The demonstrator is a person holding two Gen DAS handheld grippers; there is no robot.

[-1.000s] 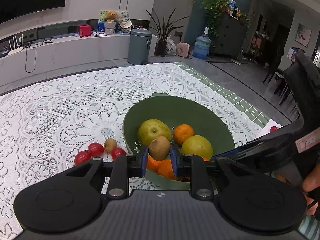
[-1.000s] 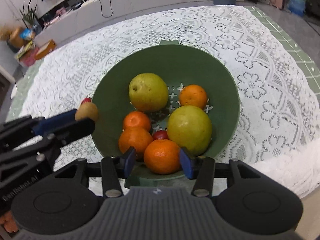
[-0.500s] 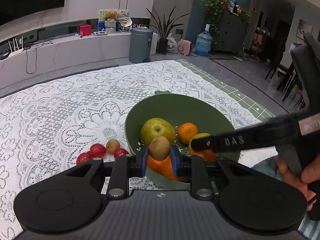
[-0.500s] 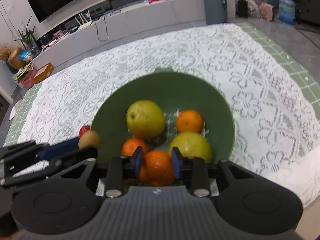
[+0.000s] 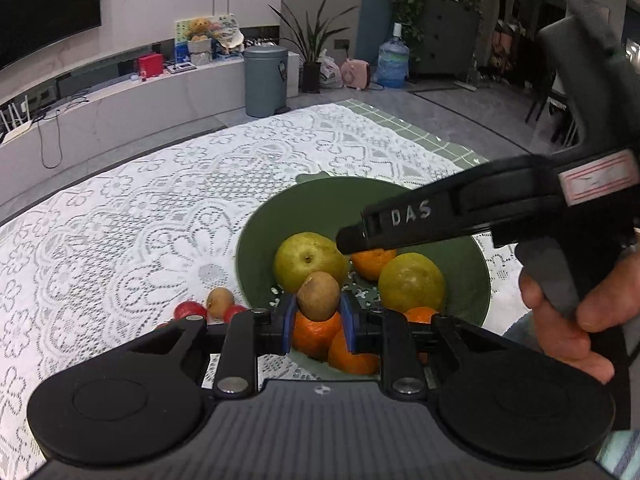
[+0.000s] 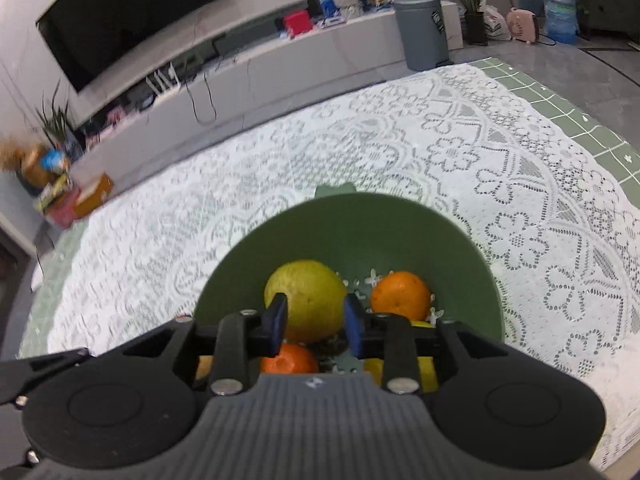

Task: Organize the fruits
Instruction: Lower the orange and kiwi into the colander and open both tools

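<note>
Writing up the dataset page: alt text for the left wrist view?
The left gripper pinches a small brown fruit over a green bowl of oranges and pears. The right gripper reaches in from the right; small fruits lie on the lace tablecloth.

Table spread with a white lace tablecloth point(image 5: 132, 220) over a green checked cloth point(image 6: 572, 108). Directly on the lace: a green colander bowl point(image 5: 320, 200), two red cherry tomatoes point(image 5: 188, 310) and one small brown fruit point(image 5: 219, 302) touching them, just beside the bowl.
</note>
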